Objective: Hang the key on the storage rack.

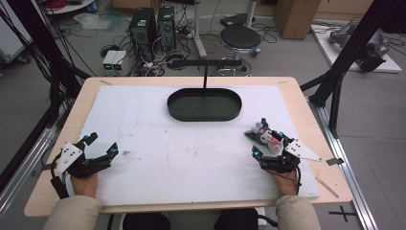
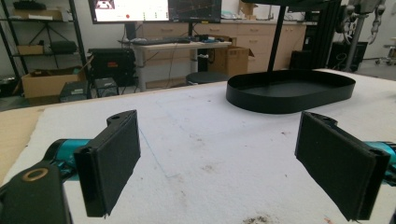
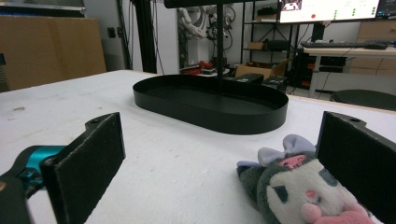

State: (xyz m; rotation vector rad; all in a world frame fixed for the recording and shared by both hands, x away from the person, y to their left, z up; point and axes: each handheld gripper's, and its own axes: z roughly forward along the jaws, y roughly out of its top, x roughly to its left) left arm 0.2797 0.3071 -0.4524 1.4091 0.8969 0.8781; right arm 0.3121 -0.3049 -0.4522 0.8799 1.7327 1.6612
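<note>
White foam sheeting [image 1: 158, 143] covers my table, with a black oval tray [image 1: 204, 104] at the upper middle of the high view. At lower left, my left gripper [image 1: 101, 144] rests low on the sheet, jaws spread wide around nothing, forearm coming in from the bottom edge. At lower right, my right gripper [image 1: 268, 143] lies just as low with its jaws released and the plush toy [image 1: 266, 136] between them, close against the right-hand pad in the right gripper view [image 3: 303, 196]. I judge this the grasping step: next I should centre on the toy and clench, then carry it to the tray.
</note>
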